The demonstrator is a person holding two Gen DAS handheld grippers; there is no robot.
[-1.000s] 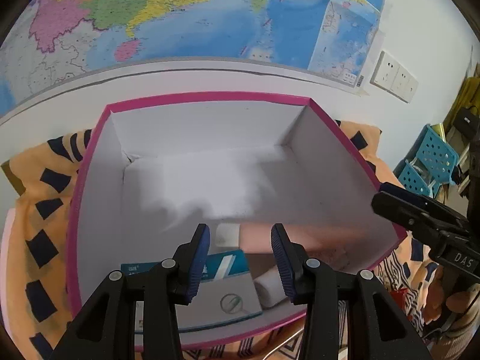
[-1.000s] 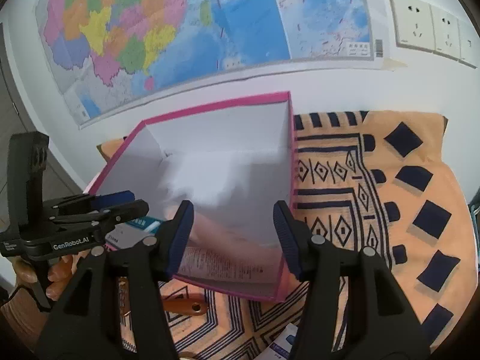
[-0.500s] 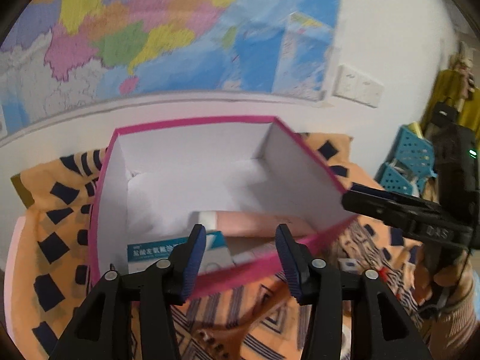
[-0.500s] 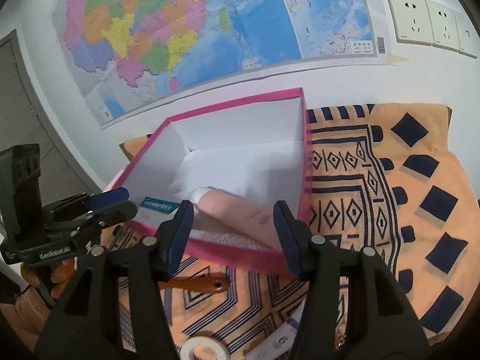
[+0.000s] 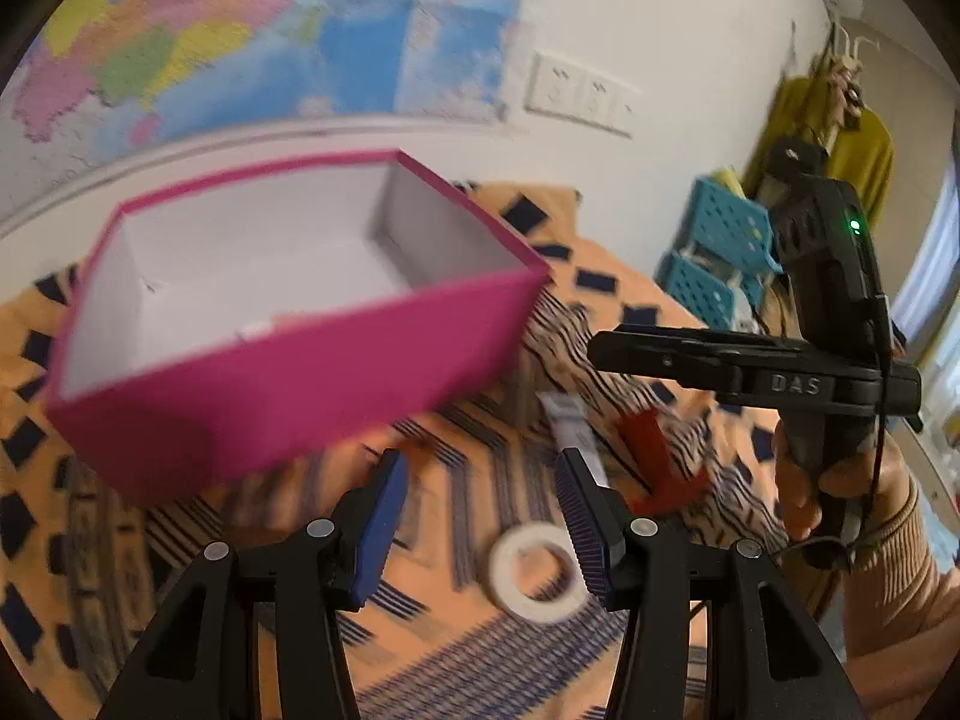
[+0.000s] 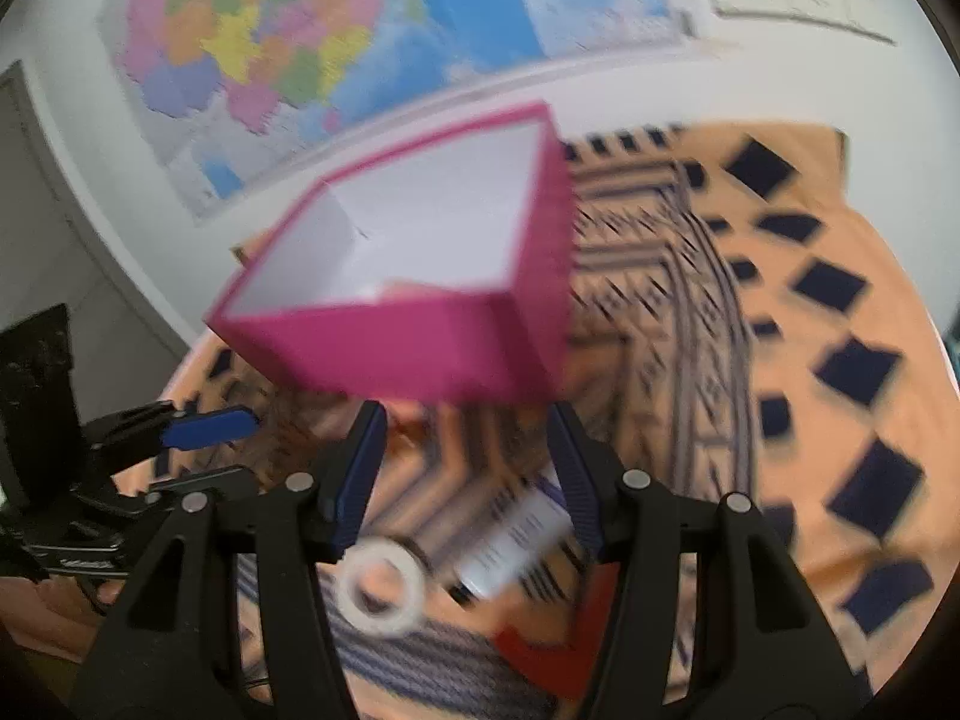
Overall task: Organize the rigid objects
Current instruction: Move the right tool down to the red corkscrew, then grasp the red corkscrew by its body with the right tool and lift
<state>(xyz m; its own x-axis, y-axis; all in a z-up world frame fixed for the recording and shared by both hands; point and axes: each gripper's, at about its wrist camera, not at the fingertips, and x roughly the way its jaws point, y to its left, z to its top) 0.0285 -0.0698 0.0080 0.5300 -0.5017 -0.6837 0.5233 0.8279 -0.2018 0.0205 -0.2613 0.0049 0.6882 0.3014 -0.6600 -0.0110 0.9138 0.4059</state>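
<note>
A pink box (image 5: 288,384) with white inside stands on the orange patterned cloth (image 5: 456,648); it also shows in the right wrist view (image 6: 420,354), with a pink item just visible inside. My left gripper (image 5: 480,516) is open and empty, in front of the box. A white tape roll (image 5: 537,573) lies by its right finger, with a white tube (image 5: 570,426) and a red object (image 5: 654,468) beyond. My right gripper (image 6: 465,474) is open and empty, above the tube (image 6: 510,540), with the tape roll (image 6: 381,591) to the left. Both views are blurred.
A map hangs on the wall (image 6: 360,30) behind the box, with sockets (image 5: 579,96) beside it. Blue crates (image 5: 714,252) stand at the right. The right gripper (image 5: 750,378) shows in the left view; the left gripper (image 6: 180,426) shows in the right view.
Both grippers have pulled back from over the box towards me and now hang lower. The tape roll, tube and red object have come into view.
</note>
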